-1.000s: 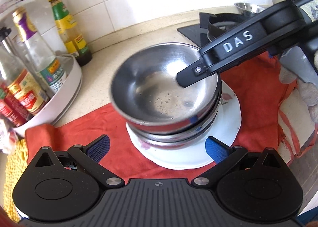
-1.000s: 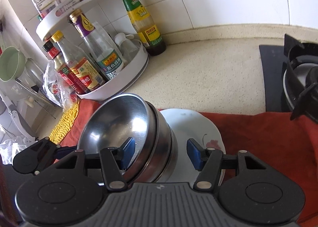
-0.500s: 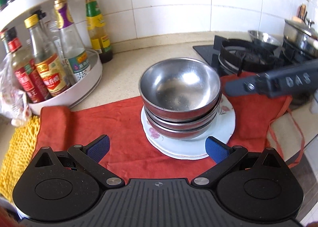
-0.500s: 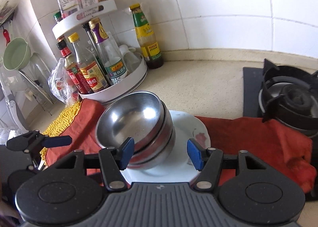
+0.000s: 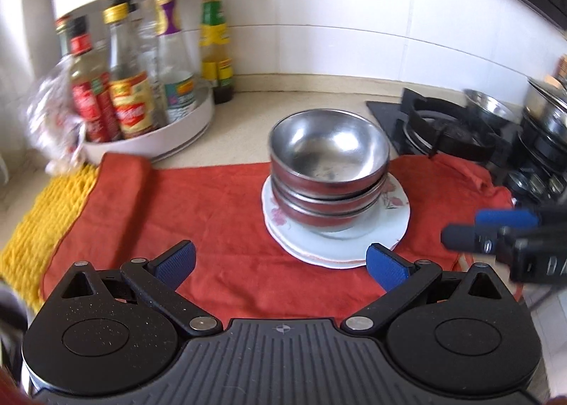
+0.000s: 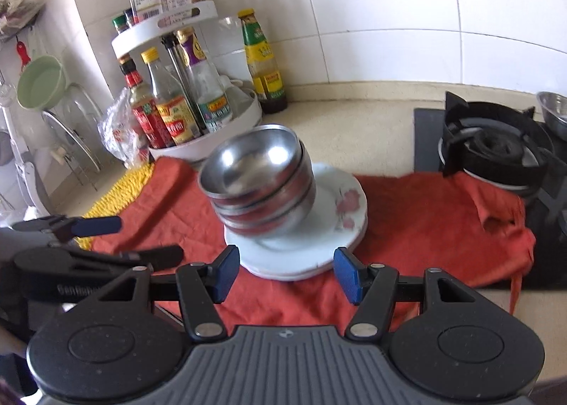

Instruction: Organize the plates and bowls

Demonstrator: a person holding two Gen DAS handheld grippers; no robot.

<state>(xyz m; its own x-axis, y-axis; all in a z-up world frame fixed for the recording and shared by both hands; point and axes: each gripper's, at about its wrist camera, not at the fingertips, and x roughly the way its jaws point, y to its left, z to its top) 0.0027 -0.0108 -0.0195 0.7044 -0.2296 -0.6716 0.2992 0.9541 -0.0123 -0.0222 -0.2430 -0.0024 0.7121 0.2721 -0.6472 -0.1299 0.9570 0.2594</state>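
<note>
A stack of steel bowls (image 5: 327, 171) (image 6: 258, 185) sits on a stack of white flowered plates (image 5: 386, 224) (image 6: 336, 213), on a red cloth (image 5: 198, 213) (image 6: 407, 220). My left gripper (image 5: 280, 261) is open and empty, pulled back in front of the stack; it also shows in the right wrist view (image 6: 124, 238). My right gripper (image 6: 285, 272) is open and empty, just in front of the plates; it also shows at the right of the left wrist view (image 5: 475, 227).
A white two-tier turntable (image 5: 184, 121) (image 6: 244, 117) with sauce bottles stands back left, a green-capped bottle (image 6: 264, 64) beside it. A gas stove (image 5: 457, 132) (image 6: 496, 146) with pots is at the right. A yellow mat (image 5: 39, 227) lies left. A tiled wall stands behind.
The right gripper let go of the top bowl, which now rests on the stack. Both grippers have drawn back and away from the bowls.
</note>
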